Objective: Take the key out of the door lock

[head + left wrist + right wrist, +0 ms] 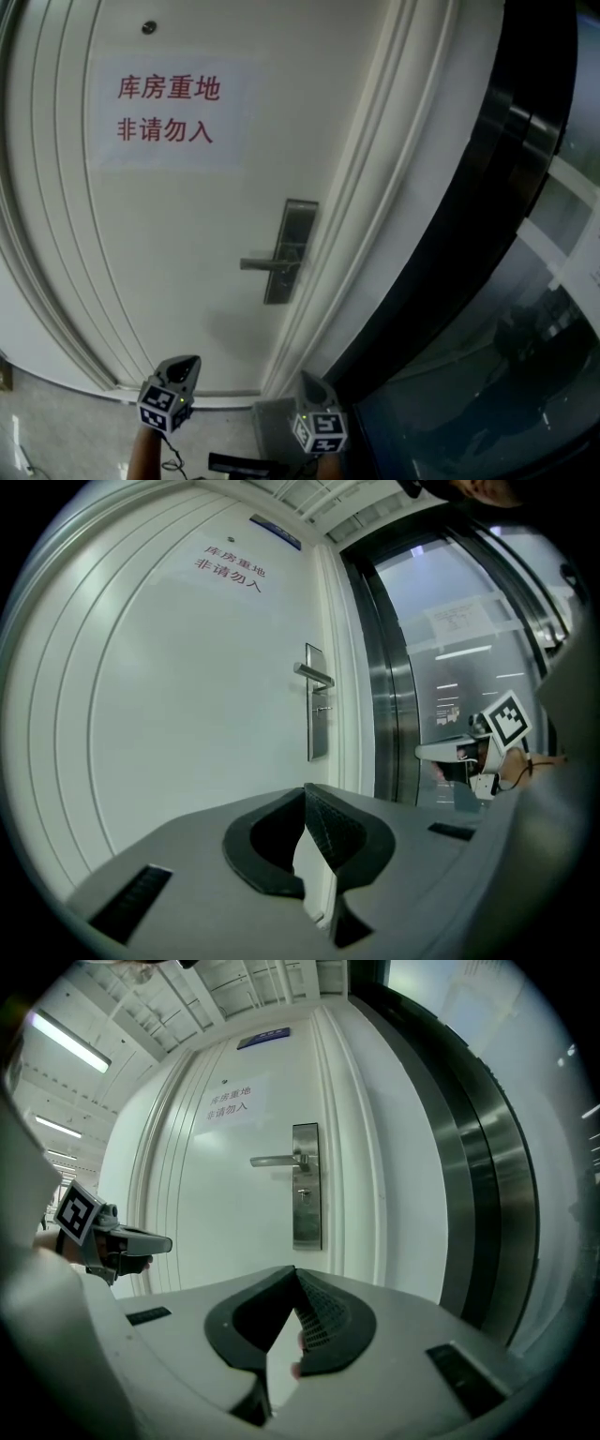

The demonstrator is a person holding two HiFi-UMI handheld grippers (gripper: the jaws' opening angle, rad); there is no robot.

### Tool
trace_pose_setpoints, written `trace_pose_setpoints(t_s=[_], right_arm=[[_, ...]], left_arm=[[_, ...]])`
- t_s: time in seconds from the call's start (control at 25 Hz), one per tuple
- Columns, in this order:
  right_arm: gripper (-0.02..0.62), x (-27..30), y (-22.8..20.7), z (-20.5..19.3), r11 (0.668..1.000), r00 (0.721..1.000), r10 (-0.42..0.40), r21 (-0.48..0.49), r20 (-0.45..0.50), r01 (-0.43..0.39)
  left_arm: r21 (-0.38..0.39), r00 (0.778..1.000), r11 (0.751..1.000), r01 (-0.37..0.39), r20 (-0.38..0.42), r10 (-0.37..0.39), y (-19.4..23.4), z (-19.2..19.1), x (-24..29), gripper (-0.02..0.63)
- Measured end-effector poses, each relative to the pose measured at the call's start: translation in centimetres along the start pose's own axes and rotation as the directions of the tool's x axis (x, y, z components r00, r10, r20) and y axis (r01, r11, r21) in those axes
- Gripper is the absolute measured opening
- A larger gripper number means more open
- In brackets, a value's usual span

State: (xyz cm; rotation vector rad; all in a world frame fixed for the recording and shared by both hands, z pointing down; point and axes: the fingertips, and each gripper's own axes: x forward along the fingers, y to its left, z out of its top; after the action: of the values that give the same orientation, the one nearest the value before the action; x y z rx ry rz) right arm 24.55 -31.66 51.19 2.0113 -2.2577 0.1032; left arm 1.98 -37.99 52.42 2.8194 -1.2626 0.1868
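We record key (302, 1194) in the middle of lock plate (306, 1185), lever handle (278, 1160) off the plate's upper part, left gripper (305, 791) and right gripper (295, 1272) both closed and empty (tips meeting), well short of the plate.

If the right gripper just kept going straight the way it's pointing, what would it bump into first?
Probably the white door, at or just under the metal lock plate; nothing stands between, though depth is hard to judge.
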Motion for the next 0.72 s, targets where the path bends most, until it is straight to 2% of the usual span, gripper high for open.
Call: trace_pose_setpoints(t_s=[0.32, 0.52, 0.72], right_arm=[[0.006, 2.1, -0.8, 0.8, 0.999, 0.999, 0.039, -0.009, 0.024, -0.039], [0.007, 2.6, -1.2, 1.3, 0.999, 0.999, 0.035, -0.015, 0.017, -0.035], [0.007, 3.5, -1.5, 1.8, 0.997, 0.999, 0.042, -0.063, 0.02, -0.04]], left_arm=[[0.014, 1.0, 1.0, -0.021, 0.011, 0.021, 0.5, 1.1, 1.7, 0.009], [0.019, 0.999, 0.999, -0.033, 0.008, 0.032, 0.8, 1.3, 2.1, 0.008], [0.016, 0.999, 0.999, -0.046, 0.004, 0.046, 1.0, 1.1, 2.2, 0.008]])
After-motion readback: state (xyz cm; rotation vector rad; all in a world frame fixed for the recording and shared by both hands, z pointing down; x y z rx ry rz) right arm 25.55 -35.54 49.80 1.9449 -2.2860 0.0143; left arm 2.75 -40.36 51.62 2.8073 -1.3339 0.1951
